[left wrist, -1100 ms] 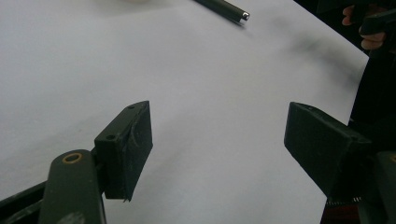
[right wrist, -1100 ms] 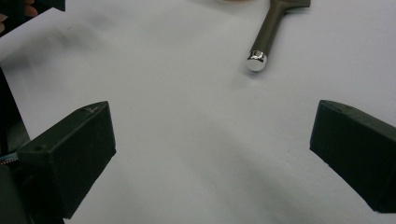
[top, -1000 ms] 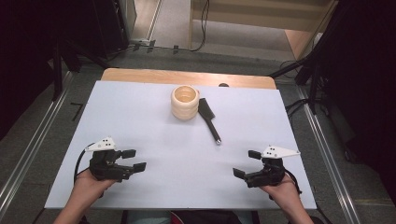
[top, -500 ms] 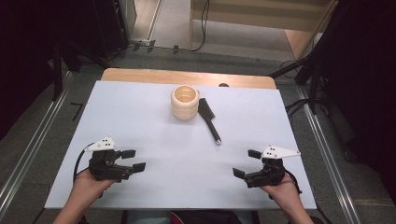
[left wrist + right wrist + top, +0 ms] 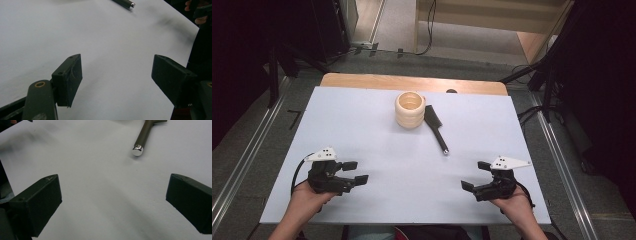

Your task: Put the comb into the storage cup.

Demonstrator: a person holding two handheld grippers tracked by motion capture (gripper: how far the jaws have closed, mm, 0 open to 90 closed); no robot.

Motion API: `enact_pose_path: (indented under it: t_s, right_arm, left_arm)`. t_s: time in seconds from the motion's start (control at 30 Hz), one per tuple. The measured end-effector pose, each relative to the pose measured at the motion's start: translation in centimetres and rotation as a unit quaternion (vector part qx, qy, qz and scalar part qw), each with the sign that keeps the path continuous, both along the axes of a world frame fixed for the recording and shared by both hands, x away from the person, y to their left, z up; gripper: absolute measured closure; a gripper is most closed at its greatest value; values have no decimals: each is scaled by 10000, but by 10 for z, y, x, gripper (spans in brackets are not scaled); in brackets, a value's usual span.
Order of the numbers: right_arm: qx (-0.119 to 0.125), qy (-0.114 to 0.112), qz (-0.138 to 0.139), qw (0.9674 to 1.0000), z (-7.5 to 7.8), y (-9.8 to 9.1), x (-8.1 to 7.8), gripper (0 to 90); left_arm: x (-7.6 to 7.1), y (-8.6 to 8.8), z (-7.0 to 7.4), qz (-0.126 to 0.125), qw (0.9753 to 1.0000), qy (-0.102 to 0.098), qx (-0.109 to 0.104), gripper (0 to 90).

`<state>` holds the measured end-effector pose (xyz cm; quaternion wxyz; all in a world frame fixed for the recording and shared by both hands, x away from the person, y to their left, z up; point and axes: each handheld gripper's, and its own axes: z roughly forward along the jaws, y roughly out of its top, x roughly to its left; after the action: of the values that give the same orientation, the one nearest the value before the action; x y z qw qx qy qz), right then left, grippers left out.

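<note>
A cream ribbed cup [image 5: 410, 109] stands upright at the far middle of the white table [image 5: 362, 125]. A black brush [image 5: 436, 127] lies just right of it, its handle pointing toward the near side and ending in a shiny metal tip [image 5: 137, 149], whose end also shows in the left gripper view [image 5: 125, 3]. My left gripper [image 5: 353, 172] rests near the front left edge, open, nothing between its jaws [image 5: 116, 77]. My right gripper [image 5: 476, 176] rests near the front right edge, open and empty too [image 5: 115, 202]. Both are well short of the cup and brush.
A wooden board edge [image 5: 412, 83] runs behind the white table. Metal rails [image 5: 247, 160] flank the table on both sides, with cables and dark stands on the floor beyond.
</note>
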<state>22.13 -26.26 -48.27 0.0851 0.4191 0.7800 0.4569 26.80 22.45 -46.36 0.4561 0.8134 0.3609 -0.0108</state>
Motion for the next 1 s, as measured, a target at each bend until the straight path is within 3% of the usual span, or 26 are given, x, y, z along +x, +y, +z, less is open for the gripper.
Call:
enact_pose_path:
  t_s: [0.77,1.0]
  right_arm:
    - [-32,157,-217,9996,-1,0,4,0]
    - [-98,170,-381,9991,3,0,17,0]
  left_arm:
    - [1,0,0,22,10000,12,10,254]
    - [1,-1,0,28,10000,8,13,254]
